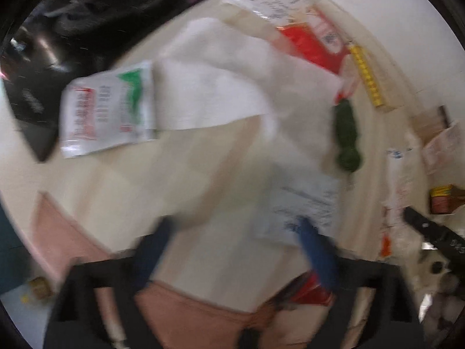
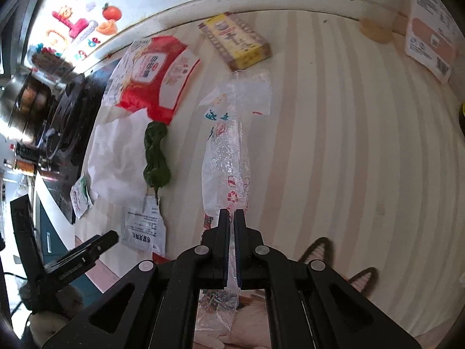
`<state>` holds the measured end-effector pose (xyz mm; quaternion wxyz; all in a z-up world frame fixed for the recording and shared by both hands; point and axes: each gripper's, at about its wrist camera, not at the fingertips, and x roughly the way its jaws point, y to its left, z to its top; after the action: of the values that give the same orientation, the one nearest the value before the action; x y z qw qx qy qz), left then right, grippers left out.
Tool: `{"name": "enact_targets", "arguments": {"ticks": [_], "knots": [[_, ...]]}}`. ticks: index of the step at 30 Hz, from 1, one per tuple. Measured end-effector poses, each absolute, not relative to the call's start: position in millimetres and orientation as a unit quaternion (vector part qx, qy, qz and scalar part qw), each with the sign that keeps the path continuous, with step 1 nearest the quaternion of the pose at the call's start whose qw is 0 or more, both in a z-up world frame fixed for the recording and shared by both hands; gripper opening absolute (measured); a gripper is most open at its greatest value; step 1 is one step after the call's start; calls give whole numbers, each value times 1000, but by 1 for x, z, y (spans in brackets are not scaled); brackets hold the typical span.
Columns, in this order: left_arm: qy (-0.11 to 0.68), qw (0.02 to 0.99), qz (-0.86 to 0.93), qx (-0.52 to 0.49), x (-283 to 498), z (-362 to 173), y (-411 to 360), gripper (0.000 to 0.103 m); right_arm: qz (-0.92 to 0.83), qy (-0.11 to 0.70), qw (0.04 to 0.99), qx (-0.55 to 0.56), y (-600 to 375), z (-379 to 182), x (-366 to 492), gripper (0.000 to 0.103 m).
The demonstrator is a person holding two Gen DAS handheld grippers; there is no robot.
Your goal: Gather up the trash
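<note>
My right gripper (image 2: 231,213) is shut on a clear plastic bag (image 2: 229,145) that stretches away over the striped counter (image 2: 348,145). My left gripper (image 1: 235,226) is open above the counter, its blue fingers (image 1: 315,247) blurred by motion; it also shows at the left in the right wrist view (image 2: 96,244). Trash lies around: a white paper sheet (image 1: 212,87), a small white sachet (image 1: 107,110), a printed white packet (image 1: 305,206), a red and white wrapper (image 2: 154,78), a green pepper (image 2: 155,154) and a yellow box (image 2: 235,40).
A black stove (image 2: 66,110) with a pot (image 2: 20,96) stands at the counter's left end. A white wall runs along the back. A pink-labelled package (image 2: 433,35) leans at the far right. A pink item (image 1: 58,232) sits at the counter's near edge.
</note>
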<state>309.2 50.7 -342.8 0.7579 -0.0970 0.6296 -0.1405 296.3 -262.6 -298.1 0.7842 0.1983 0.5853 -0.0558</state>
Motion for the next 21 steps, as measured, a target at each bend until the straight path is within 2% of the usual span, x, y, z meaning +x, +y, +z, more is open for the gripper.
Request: {"name": "enact_targets", "arguments": {"ticks": [4,7,11,12,13,14,15,16,17,19,21], "knots": [[662,740,-118,-15,320,-346,25,103,-63,580,783,213,-283,-296,292,3],[656,744,-120,-44,322,-335,23,96,-69,575,786,218,-296,-293,291,3],[641,752,-152,-21,325,-319,-9,95,-78,568,789,222,-309,-294,289,3],[642,751,-153,-7,326,-321,-19,86,-80,569,787,223,-312,-296,288,3],[648,746,-153,4,329,-326,-29,68,-82,570,786,225,-314,-299,288,3],[645,750,-142,29,330,-326,-39,68,-82,572,784,226,-315,-301,287,3],[641,754,-140,44,331,-324,-46,60,-82,573,783,227,-316,-303,287,3],[636,757,-133,67,330,-323,-54,48,-82,574,782,227,-316,-305,286,3],[632,761,-125,83,330,-321,-59,41,-83,575,782,226,-316,-306,285,3],[629,762,-128,85,329,-317,-61,0,-83,575,782,227,-317,-308,282,3],[633,759,-129,76,327,-316,-61,0,-84,575,781,226,-318,-309,281,3]]}}
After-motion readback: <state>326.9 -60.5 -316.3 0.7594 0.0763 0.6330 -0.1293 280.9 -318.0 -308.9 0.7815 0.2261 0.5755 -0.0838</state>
